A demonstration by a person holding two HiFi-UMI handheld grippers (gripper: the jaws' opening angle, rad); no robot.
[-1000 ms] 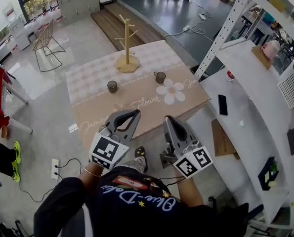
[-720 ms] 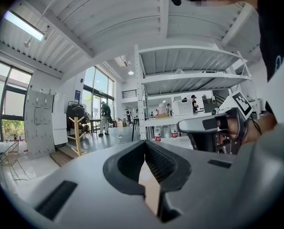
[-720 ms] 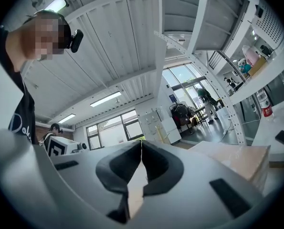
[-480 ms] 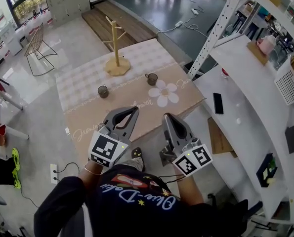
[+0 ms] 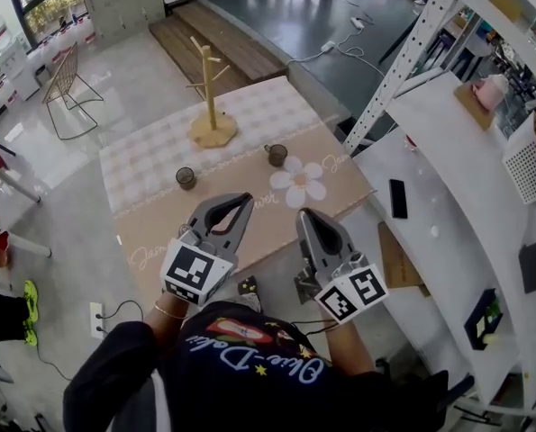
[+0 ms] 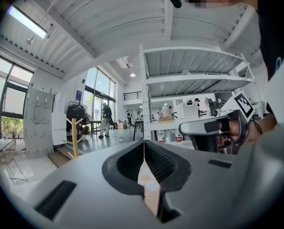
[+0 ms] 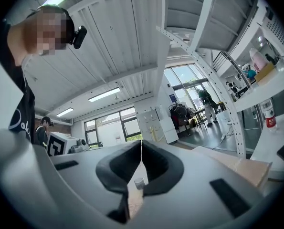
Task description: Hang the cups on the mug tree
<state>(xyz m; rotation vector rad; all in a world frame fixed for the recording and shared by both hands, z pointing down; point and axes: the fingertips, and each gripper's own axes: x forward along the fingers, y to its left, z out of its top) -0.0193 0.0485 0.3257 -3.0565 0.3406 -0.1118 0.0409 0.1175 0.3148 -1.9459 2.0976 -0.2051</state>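
left cup (image 5: 186, 177) and right cup (image 5: 277, 155), small, dark, upright on the patterned counter (image 5: 155, 156), pale wooden mug tree (image 5: 210, 97) behind them, left tongs (image 5: 244, 202) and right tongs (image 5: 305, 215) closed, empty, over its near edge

Mug tree (image 5: 211, 106) on table (image 5: 150, 165), nr middle of far edge. Two cups in front of it, well apart: L cup (image 5: 186, 177) twd left edge, R cup (image 5: 276, 155) twd right edge. Shelf unit (image 5: 439, 142) just beside table's right edge.
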